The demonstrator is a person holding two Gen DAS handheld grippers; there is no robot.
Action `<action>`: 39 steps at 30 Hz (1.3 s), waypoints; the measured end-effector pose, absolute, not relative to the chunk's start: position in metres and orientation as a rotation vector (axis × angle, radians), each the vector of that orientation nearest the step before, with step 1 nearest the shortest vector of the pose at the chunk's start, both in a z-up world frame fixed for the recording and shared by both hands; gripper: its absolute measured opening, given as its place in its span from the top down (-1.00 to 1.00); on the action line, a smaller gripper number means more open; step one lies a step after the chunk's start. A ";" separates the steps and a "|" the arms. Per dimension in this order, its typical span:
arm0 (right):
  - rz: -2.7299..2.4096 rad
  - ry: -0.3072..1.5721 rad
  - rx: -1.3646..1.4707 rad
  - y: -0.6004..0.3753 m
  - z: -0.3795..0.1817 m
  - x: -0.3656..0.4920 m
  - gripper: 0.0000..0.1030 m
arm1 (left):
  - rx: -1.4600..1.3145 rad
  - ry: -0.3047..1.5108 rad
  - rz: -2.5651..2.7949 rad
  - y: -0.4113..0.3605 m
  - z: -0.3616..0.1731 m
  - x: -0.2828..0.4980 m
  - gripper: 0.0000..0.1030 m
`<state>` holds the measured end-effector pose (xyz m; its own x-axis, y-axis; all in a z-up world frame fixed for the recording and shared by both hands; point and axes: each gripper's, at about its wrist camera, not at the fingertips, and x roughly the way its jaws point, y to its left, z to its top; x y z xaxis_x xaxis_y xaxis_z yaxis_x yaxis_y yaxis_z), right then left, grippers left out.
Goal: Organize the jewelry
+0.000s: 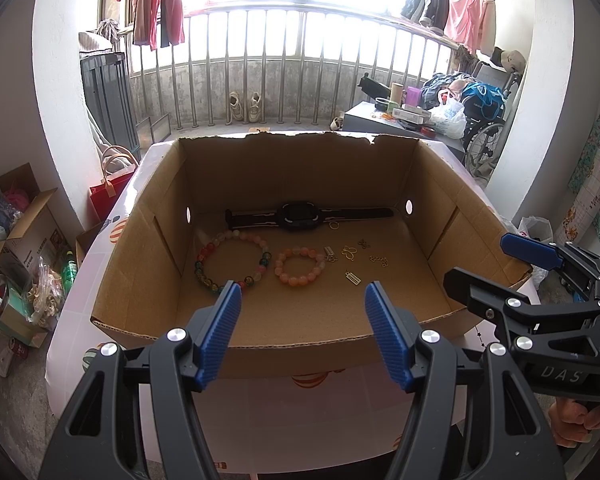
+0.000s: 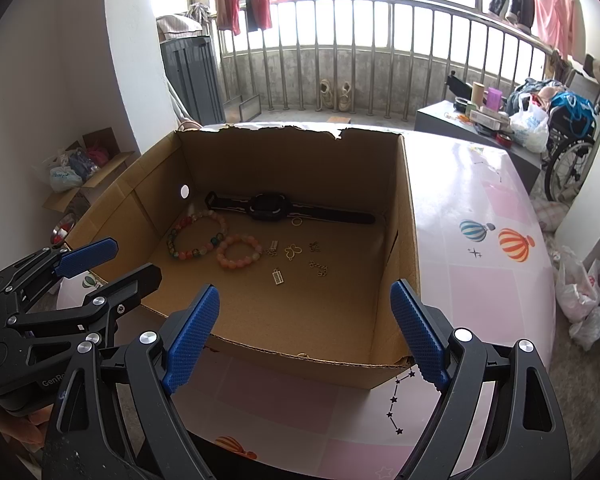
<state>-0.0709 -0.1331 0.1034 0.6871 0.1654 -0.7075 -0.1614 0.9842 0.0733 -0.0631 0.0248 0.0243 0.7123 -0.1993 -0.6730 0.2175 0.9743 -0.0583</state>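
Note:
An open cardboard box sits on the table. Inside lie a black watch, a large multicoloured bead bracelet, a smaller orange-pink bead bracelet and several small gold charms. My left gripper hovers open above the box's near edge, nothing between its blue pads. My right gripper also stands open above the near edge and holds nothing. Each gripper shows at the side of the other's view, the right gripper and the left gripper.
The table has a pink cloth with balloon prints. Around it stand open cartons, a red bag, plastic bags, a cluttered grey side table, a wheelchair and a railing with hung clothes behind.

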 end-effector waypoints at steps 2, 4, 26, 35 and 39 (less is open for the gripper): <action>0.182 0.793 0.006 -0.133 0.104 -0.071 -0.61 | 0.026 0.743 -0.231 0.025 0.024 -0.063 -0.21; 0.182 0.794 0.006 -0.133 0.103 -0.071 -0.61 | 0.025 0.744 -0.230 0.025 0.024 -0.063 -0.21; 0.191 0.792 0.002 -0.135 0.102 -0.072 -0.61 | 0.025 0.745 -0.225 0.024 0.025 -0.063 -0.21; 0.191 0.791 0.002 -0.136 0.102 -0.072 -0.61 | 0.021 0.748 -0.220 0.023 0.026 -0.065 -0.21; 0.191 0.789 0.002 -0.136 0.102 -0.072 -0.61 | 0.020 0.744 -0.219 0.023 0.026 -0.065 -0.21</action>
<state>-0.0721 -0.1355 0.1020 0.6882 0.1715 -0.7049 -0.1699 0.9827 0.0733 -0.0650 0.0226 0.0260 0.7141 -0.1909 -0.6735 0.2048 0.9770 -0.0598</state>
